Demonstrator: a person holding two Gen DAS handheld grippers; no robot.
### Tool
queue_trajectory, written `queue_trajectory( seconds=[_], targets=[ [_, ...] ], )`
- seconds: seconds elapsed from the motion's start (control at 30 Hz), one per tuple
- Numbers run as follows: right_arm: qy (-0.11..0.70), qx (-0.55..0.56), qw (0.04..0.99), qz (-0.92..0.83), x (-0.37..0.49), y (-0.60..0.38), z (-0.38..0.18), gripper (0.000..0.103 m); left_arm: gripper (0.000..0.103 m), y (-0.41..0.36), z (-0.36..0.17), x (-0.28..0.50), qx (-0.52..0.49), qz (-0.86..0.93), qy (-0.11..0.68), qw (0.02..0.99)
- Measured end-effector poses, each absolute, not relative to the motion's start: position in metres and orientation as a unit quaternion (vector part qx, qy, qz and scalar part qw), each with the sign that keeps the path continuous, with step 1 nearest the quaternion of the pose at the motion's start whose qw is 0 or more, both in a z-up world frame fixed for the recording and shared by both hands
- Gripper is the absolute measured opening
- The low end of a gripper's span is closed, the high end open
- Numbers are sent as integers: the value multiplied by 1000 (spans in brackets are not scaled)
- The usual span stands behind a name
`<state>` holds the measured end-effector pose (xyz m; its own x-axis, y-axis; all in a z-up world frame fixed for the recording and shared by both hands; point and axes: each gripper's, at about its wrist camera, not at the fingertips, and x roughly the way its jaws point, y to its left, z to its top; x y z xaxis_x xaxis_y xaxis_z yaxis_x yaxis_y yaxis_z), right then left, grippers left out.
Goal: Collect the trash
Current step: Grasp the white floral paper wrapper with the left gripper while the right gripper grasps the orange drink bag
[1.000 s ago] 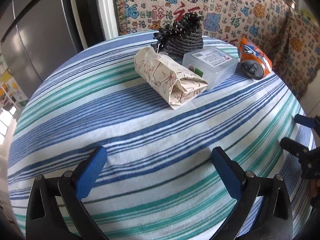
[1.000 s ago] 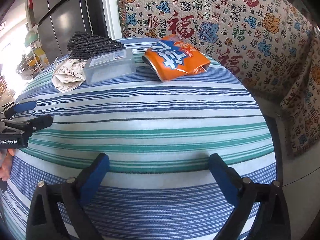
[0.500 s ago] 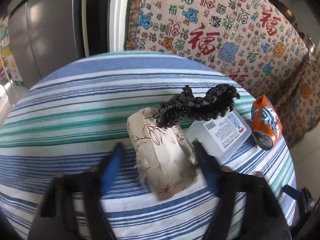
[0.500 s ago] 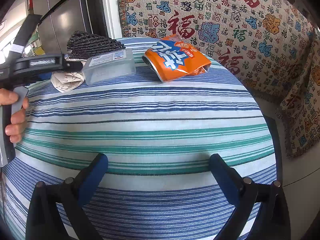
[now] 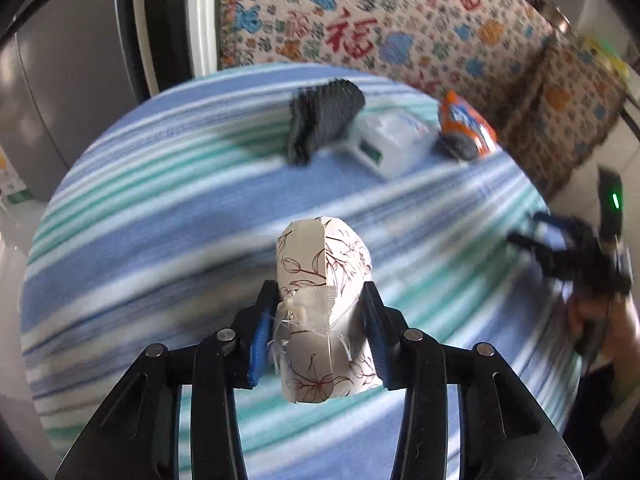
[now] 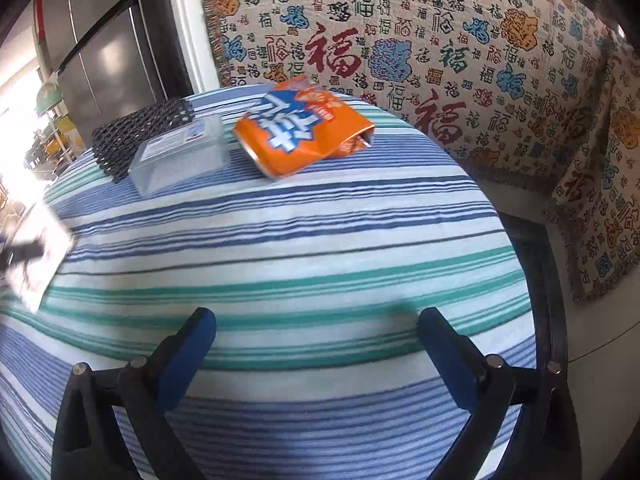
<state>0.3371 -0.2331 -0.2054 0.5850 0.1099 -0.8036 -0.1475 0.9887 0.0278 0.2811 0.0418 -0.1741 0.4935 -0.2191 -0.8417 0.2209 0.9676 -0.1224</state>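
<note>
My left gripper (image 5: 318,332) is shut on a crumpled floral paper cup (image 5: 324,276) and holds it above the striped table (image 5: 160,220). The cup also shows blurred at the left edge of the right wrist view (image 6: 38,256). A crushed orange can (image 6: 300,132) lies at the far side of the table, seen too in the left wrist view (image 5: 466,132). Beside it lie a clear plastic box (image 6: 180,156) and a black woven mat (image 6: 136,136). My right gripper (image 6: 316,344) is open and empty, low over the near table edge.
A patterned fabric sofa (image 6: 440,60) stands behind and to the right of the round table. A steel fridge (image 6: 104,48) stands at the back left. The right gripper and hand show at the right of the left wrist view (image 5: 576,260).
My left gripper reached the floral cup, shut on it and lifted it back off the table. My right gripper has stayed open in about the same place.
</note>
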Motion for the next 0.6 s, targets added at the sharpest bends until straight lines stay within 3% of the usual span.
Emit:
queue_trajectory(
  seconds=[0.07,0.13,0.27,0.37,0.6],
  targets=[
    [452,-34,888,76,345,-231,-207,103,50,42,-180,270,4,-123,486,865],
    [452,-51,886,92,354,-225,-208,103,75,40,-187,269,-1,-123,485,866],
    [450,-71,881,128,381,-218,-210,103,94,34,-196,274,-1,-125,487,864],
    [448,-84,877,151,402,-215,-211,103,100,25,-201,275,27,-115,476,871],
    [404,-114,894,158,437,-206,-202,103,103,18,-207,281,62,-102,460,880]
  ],
)
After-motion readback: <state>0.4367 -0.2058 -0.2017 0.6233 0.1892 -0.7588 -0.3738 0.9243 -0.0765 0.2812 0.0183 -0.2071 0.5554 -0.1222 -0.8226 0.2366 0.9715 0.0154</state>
